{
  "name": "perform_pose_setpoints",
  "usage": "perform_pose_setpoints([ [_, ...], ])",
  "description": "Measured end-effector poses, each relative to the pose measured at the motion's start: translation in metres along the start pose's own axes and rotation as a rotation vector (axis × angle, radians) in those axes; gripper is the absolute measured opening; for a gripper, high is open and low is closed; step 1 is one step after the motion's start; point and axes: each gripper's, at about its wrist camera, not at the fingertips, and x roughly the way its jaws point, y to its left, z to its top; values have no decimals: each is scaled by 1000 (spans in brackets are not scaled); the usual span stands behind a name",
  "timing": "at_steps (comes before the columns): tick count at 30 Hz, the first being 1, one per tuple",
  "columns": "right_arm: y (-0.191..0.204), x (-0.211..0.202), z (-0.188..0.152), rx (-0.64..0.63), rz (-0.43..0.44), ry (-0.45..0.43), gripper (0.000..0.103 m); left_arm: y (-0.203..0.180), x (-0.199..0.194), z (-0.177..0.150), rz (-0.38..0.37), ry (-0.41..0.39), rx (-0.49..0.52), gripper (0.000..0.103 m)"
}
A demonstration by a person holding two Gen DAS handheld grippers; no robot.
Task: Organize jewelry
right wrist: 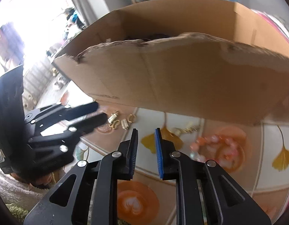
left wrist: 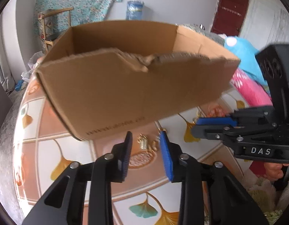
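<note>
Jewelry lies low-centre beside the cardboard box meant to take it; my left gripper and right gripper stand slightly open, empty.

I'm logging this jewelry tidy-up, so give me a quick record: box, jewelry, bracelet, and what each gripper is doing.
box: open cardboard box on patterned cloth
gold jewelry: loose pieces on the cloth beside the box
bracelet: pink beads on the cloth, blurred
left gripper: jaws apart, empty, over the gold pieces
right gripper: jaws narrowly apart, empty
</note>
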Motion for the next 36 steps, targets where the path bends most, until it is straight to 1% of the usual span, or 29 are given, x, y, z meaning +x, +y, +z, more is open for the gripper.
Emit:
perform_pose_setpoints([
  [1,0,2,1,-9,2,2,13,-2,3,0,7,13,5,21],
  [4,4,5,1,-31,13,9,12,-4,9,-1,31,41,15,14],
  [7,7,8,1,-48,17,15,12,-4,14,1,46,63,23,11],
  [10,10,11,0,-50,26,20,12,-6,20,3,54,85,31,10],
  [20,18,20,2,-50,28,22,12,-8,27,11,56,103,38,10],
  [21,18,20,2,-50,28,22,12,-8,26,10,56,102,38,10],
  [22,18,19,2,-51,27,19,12,-7,26,9,61,101,40,7],
  [24,17,16,2,-53,25,16,12,-4,25,9,59,101,37,4],
  [32,17,9,-1,-49,17,11,12,5,12,2,55,86,8,4],
  [35,20,9,-1,-56,19,10,13,6,7,-3,39,93,-15,4],
  [36,21,9,0,-59,19,10,14,6,6,-6,44,98,-18,4],
])
